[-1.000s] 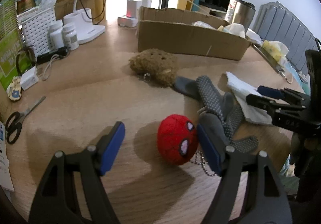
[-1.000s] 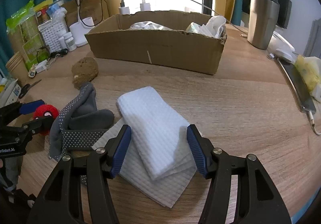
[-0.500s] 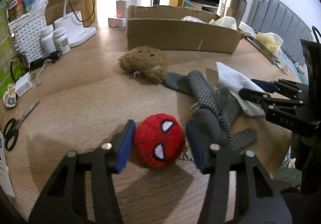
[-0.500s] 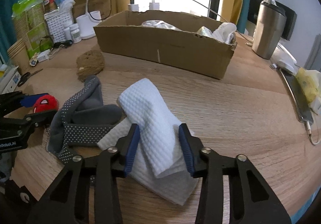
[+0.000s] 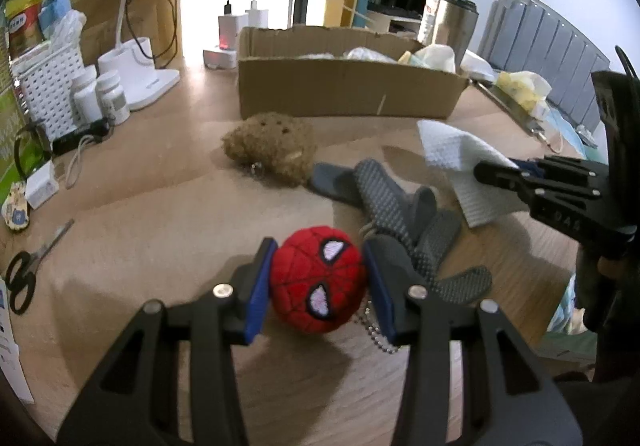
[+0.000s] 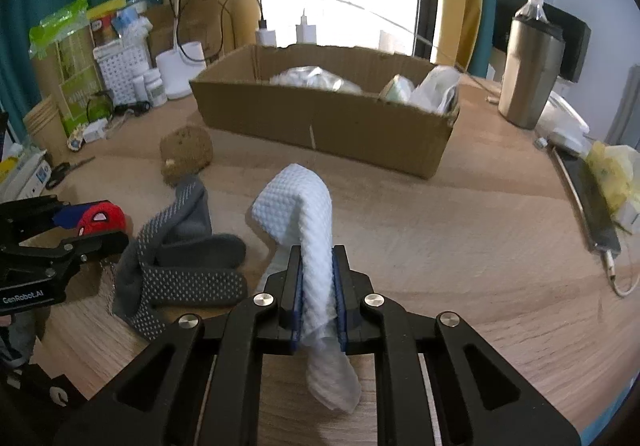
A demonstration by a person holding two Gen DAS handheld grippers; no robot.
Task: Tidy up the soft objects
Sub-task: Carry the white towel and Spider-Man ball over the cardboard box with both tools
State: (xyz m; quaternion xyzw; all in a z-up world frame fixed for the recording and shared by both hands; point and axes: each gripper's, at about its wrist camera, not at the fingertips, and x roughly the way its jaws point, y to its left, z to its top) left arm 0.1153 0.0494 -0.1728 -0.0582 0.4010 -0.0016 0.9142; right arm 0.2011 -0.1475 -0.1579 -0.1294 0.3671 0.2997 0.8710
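Broadly, the risks start at the cardboard box [image 6: 328, 118] standing at the back of the tabletop [image 6: 460, 230], presumably where the soft things belong: its near wall is high enough that a low carry could snag a load on the rim. The white cloth [image 6: 304, 214] is pinched between the pads of the right claw [image 6: 316, 286], humped up ahead of them with a loose tail hanging behind — that tail could drag over the grey dotted socks [image 6: 180, 262] just beside it, or the cloth could slide out, being held by a narrow fold. The Spider-Man plush [image 5: 318, 280] is clamped in the left claw [image 5: 318, 286] near the front of the tabletop; it is round and squashy, so it may squirt free, and its bead chain [image 5: 374, 330] dangles and could catch a sock. Only the right wrist view looks into the box, already part filled — only the left wrist view shows the chain.
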